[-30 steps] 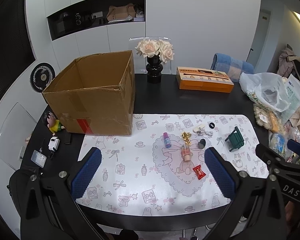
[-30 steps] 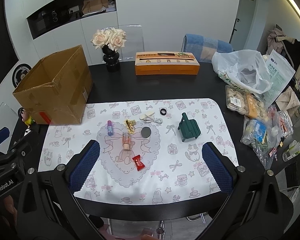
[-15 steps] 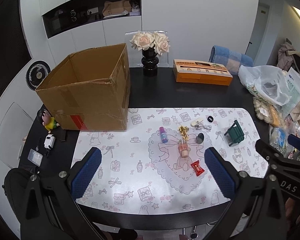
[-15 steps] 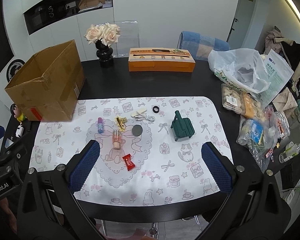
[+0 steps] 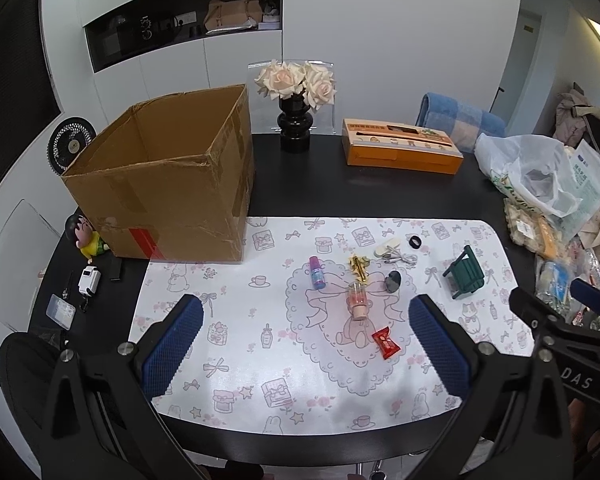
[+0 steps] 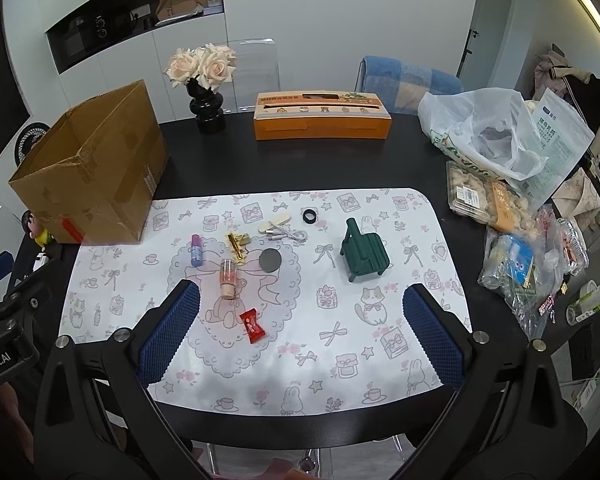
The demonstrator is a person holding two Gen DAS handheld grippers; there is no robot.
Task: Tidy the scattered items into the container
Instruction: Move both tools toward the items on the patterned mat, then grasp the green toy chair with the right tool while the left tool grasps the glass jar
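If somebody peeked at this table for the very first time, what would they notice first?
Probably the big open cardboard box at the table's left back, with pale roses in a black vase just right of it. Next, the little things scattered on the patterned mat: a red candy, a purple tube and a green toy chair to the right. Two open blue-padded tools frame the views.

Both tools are built alike. The left gripper (image 5: 306,344) has matte black, angular arms with round silver screws at the joints, and its jaws carry dark blue pads (image 5: 171,346) with a fine diamond grip texture. The right gripper (image 6: 298,334) looks the same; its body shows white lettering ending "DAS", the left's "nRobot.AI".
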